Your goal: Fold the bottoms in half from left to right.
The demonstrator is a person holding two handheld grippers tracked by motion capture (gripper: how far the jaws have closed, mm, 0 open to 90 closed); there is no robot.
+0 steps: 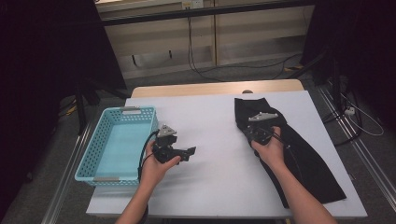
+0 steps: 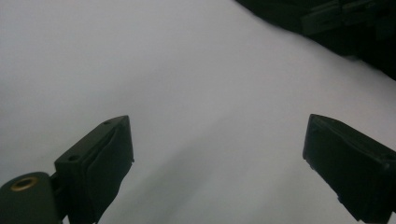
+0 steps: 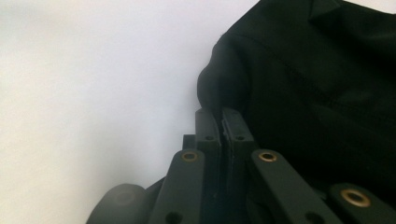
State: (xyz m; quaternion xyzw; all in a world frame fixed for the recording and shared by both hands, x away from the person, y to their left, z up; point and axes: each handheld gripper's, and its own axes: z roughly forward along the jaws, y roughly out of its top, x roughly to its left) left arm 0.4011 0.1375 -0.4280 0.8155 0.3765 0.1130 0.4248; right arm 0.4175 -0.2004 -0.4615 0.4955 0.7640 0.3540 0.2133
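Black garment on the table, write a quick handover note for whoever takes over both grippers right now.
Right gripper: shut on the edge of the black garment, pinching a fold of the fabric.
Left gripper: open, nothing between its jaws, over bare white table.
Things: the garment lies stretched along the table's right side; the blue basket sits at the left edge, with nothing in it.
Done: garment edge gripped.
Left: probably gathering or folding the garment and moving it to the basket.
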